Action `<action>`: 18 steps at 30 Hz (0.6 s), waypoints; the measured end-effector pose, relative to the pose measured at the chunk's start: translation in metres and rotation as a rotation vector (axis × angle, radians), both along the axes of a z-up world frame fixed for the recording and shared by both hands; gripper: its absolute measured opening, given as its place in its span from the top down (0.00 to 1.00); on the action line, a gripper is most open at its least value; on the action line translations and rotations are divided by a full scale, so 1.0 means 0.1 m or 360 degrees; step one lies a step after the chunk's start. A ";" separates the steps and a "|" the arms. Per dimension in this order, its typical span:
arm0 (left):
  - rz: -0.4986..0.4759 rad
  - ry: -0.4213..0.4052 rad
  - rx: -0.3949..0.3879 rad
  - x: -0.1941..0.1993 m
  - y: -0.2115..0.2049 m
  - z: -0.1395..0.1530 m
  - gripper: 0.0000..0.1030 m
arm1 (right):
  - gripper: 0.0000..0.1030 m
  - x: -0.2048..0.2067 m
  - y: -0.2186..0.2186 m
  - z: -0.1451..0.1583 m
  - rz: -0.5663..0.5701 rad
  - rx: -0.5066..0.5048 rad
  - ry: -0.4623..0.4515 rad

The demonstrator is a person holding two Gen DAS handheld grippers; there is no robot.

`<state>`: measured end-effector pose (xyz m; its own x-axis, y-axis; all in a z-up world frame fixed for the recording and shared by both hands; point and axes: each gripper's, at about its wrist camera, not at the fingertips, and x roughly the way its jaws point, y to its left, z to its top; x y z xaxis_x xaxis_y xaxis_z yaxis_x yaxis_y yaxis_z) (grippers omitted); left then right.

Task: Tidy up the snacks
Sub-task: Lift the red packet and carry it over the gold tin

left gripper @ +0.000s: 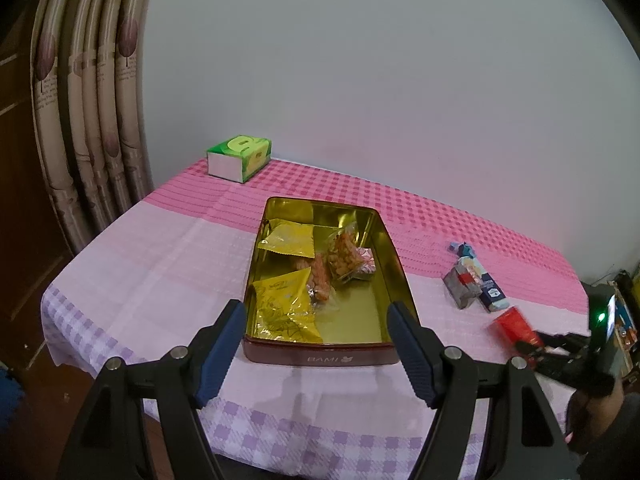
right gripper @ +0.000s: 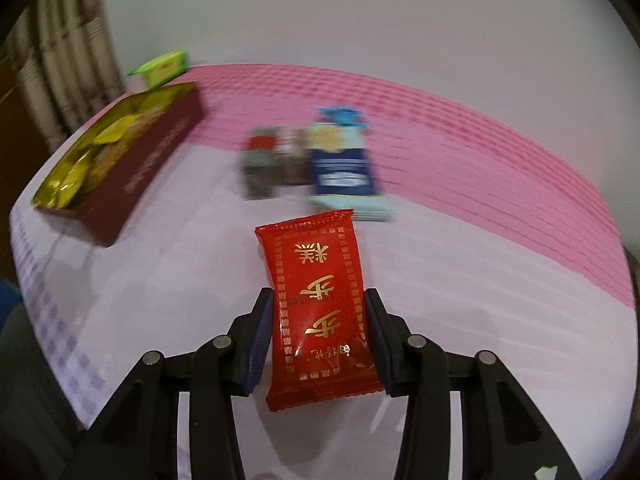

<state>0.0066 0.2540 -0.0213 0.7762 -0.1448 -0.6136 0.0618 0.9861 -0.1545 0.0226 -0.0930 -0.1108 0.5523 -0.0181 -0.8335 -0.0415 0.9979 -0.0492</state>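
While blurred, grey packet (right gripper: 266, 160), blue packet (right gripper: 343, 168), labels unreadable

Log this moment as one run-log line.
right gripper: shut on red snack packet | left gripper: open, empty | tin: open, holds snacks | two packets: on tablecloth

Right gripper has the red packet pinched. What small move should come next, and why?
Probably carry the red packet leftward over the open tin and release it there. The right gripper is shut on it, other snacks already lie inside the tin, and bare floor shows near its right wall.
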 end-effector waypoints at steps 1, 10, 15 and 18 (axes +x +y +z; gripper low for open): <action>0.0003 -0.0003 0.0004 -0.01 0.00 0.00 0.28 | 0.60 0.00 -0.08 0.03 -0.0041 -0.0020 -0.0004; 0.0061 -0.0009 0.0042 -0.07 0.02 0.02 0.28 | 0.60 0.03 -0.82 0.45 -0.0308 -0.0106 -0.0059; 0.0069 0.0005 0.0070 -0.06 0.02 0.00 0.28 | 0.60 0.03 -0.89 0.69 -0.0327 -0.0131 -0.0117; 0.0079 0.0014 0.0067 -0.05 0.04 0.00 0.28 | 0.61 0.04 -0.86 0.80 -0.0316 -0.0143 -0.0128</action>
